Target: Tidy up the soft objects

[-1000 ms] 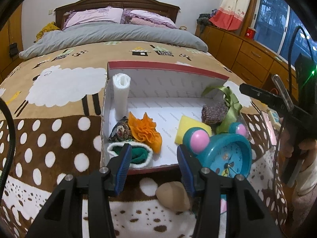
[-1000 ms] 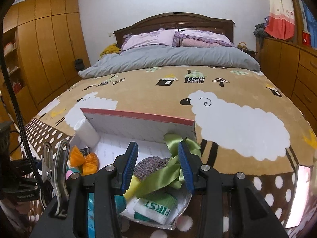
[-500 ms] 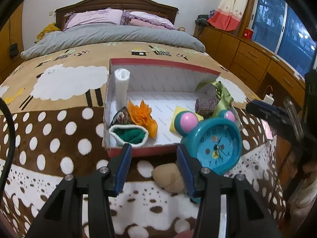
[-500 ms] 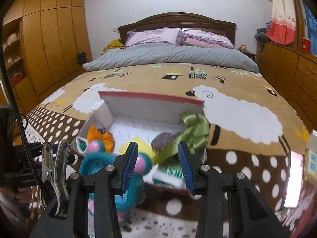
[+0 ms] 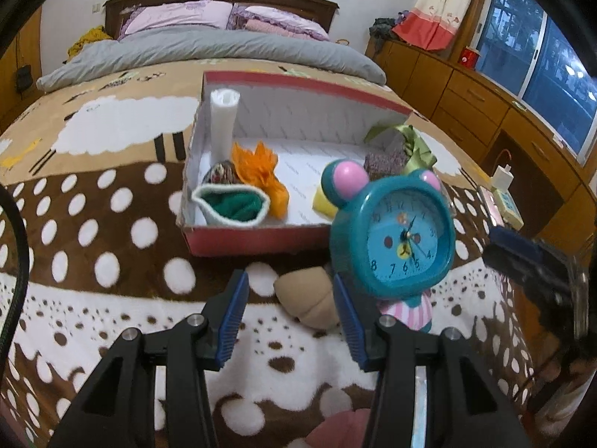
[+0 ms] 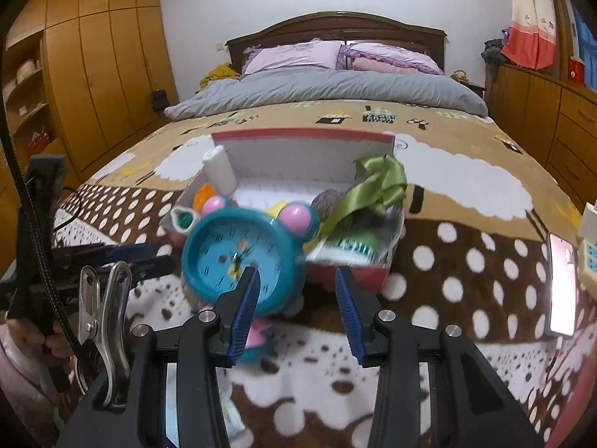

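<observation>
On the bed's blanket [image 5: 112, 224]: an open cardboard box [image 5: 257, 240], long side toward the foot of the bed. Inside, at the left end: a paper roll [image 5: 223, 123] upright in the far corner, a folded sock [image 5: 232, 205] against the near wall, a crumpled cloth flower [image 5: 261, 175] just right of it. At the right end: a knitted piece [image 5: 384, 160] with a ribbon bow [image 5: 414, 145] draped over the wall, a sponge [image 5: 322, 199] nearer. In front of the box's right corner: an alarm clock [image 5: 399, 235] standing upright. Left of the clock, on the blanket: a plush lump [image 5: 306, 298], between the tips of the left tool [image 5: 291, 317]. Behind the box: quilt [image 6: 328, 89], then pillows [image 6: 298, 56] at the headboard. Right of the bed: a power strip [image 5: 507, 201].
</observation>
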### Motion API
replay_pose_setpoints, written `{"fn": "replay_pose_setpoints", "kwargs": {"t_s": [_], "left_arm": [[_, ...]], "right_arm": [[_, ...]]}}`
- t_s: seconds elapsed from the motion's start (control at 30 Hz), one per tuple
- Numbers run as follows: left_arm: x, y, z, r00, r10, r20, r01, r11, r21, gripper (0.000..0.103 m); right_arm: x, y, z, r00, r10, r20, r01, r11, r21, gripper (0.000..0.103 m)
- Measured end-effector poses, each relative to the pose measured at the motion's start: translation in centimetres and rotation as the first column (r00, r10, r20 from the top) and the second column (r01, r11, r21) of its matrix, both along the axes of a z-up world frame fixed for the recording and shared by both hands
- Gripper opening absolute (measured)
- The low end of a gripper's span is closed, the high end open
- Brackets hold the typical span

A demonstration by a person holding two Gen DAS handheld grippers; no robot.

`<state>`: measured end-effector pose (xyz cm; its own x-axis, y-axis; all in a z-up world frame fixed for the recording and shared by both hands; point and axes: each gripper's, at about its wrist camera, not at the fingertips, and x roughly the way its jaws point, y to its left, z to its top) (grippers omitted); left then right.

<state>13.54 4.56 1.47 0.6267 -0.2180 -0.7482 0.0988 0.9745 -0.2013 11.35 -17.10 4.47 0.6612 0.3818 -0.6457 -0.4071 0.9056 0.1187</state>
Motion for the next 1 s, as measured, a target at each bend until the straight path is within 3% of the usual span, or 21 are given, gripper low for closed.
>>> {"fn": "replay_pose_setpoints", "kwargs": {"t_s": [0.37,0.8,0.87,0.9,1.0], "left_arm": [[0.8,-0.9,-1.9,0.999,-0.001,-0.053,0.0,1.0,-0.018,0.05],[1.5,-0.7,-3.2,0.998,-0.012,-0.066,0.007,0.997,-0.077,0.049],[1.6,-0.5,-3.4,0.997,-0.018,-0.068,0.011,0.995,-0.102,0.045],[1.6,-0.5,-3.4,0.997,-0.024,-0.07,0.016,0.993,-0.12,0.038],[1.5,-0.4,-3.4,0.997,-0.03,-0.07,0.02,0.989,-0.143,0.036]], "right_arm": [[-3.0,0.4,-2.6,0.999,0.024,-0.042,-0.024,1.0,0.017,0.043],[-3.5,-0.2,-4.6,0.994,0.022,-0.103,-0.018,0.999,0.042,0.043],[-3.5,-0.2,-4.8,0.993,0.024,-0.112,-0.019,0.999,0.044,0.043],[-3.5,-0.1,-4.9,0.993,0.024,-0.116,-0.02,0.999,0.042,0.043],[-3.6,-0.1,-5.1,0.992,0.024,-0.121,-0.02,0.999,0.041,0.043]]}}
